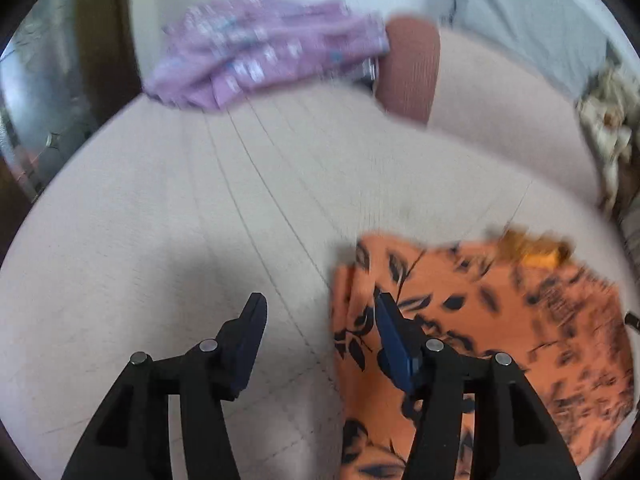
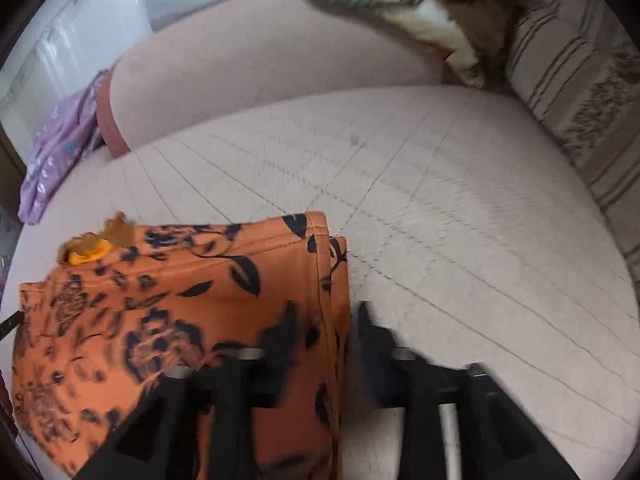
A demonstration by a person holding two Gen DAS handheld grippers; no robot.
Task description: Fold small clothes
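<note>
An orange garment with a dark leaf print (image 1: 480, 320) lies folded on the pale quilted cover, with a small yellow-brown trim at its far edge (image 2: 86, 254). My left gripper (image 1: 320, 308) is open over the garment's left edge; its right finger (image 1: 390, 320) hangs above the cloth and its left finger (image 1: 252, 320) above bare cover. My right gripper (image 2: 326, 318), blurred, stands open astride the orange garment's (image 2: 180, 312) right hem, which shows in the gap between the jaws. Neither gripper holds anything.
A crumpled purple garment (image 1: 256, 48) lies at the far edge of the cover (image 1: 160, 220), beside a pink bolster with a brown end (image 1: 408, 68). A beige floral cloth (image 2: 412, 4) and a striped cushion (image 2: 572, 80) sit at the back right.
</note>
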